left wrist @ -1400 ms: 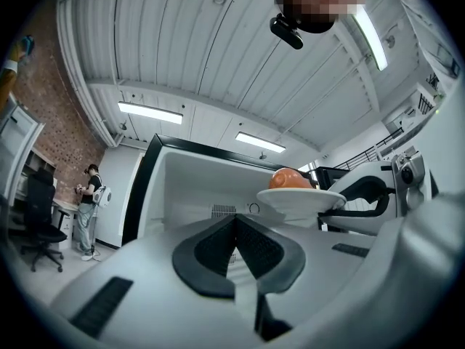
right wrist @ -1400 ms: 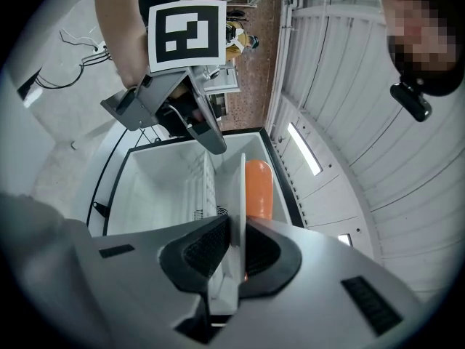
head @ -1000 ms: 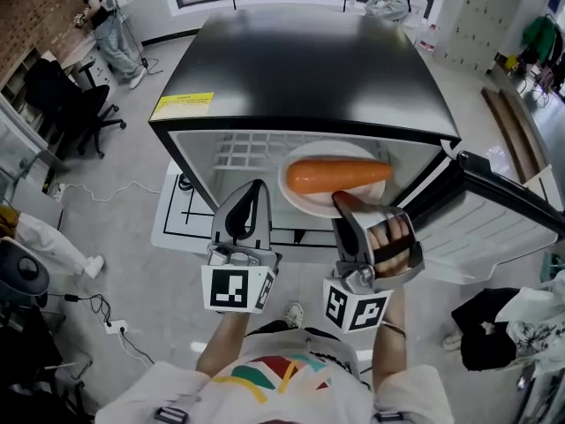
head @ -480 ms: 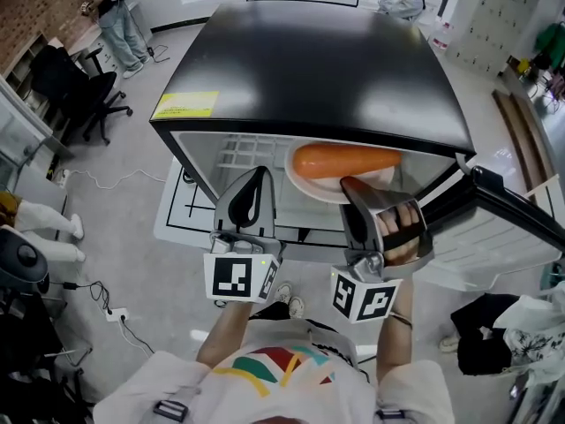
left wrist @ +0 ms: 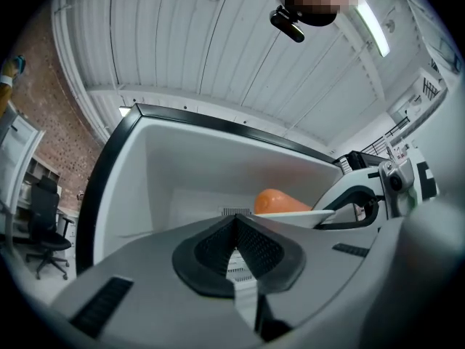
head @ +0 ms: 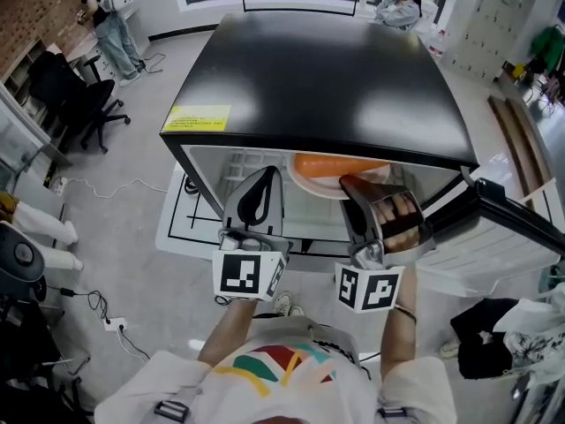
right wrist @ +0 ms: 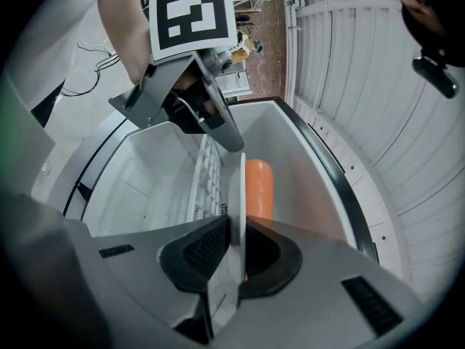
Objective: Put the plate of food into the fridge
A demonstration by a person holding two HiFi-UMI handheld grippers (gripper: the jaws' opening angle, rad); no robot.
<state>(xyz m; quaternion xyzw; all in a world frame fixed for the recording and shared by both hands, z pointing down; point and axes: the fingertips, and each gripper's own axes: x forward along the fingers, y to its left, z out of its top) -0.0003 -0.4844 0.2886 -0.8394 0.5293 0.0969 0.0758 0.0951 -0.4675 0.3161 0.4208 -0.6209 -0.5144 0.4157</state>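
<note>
Plate [head: 311,187] w/ orange food [head: 340,164] has been carried deeper into fridge [head: 327,78], rim clamped by right gripper [right wrist: 236,233]. Left gripper [left wrist: 234,227] jaws are held together, empty; set-down judged next.

White plate [head: 306,185] bearing carrot [head: 340,164] inside open fridge [head: 327,87].

light: bright, even | glare: fridge top [head: 327,95] | gripper views: fisheye, dark corners
</note>
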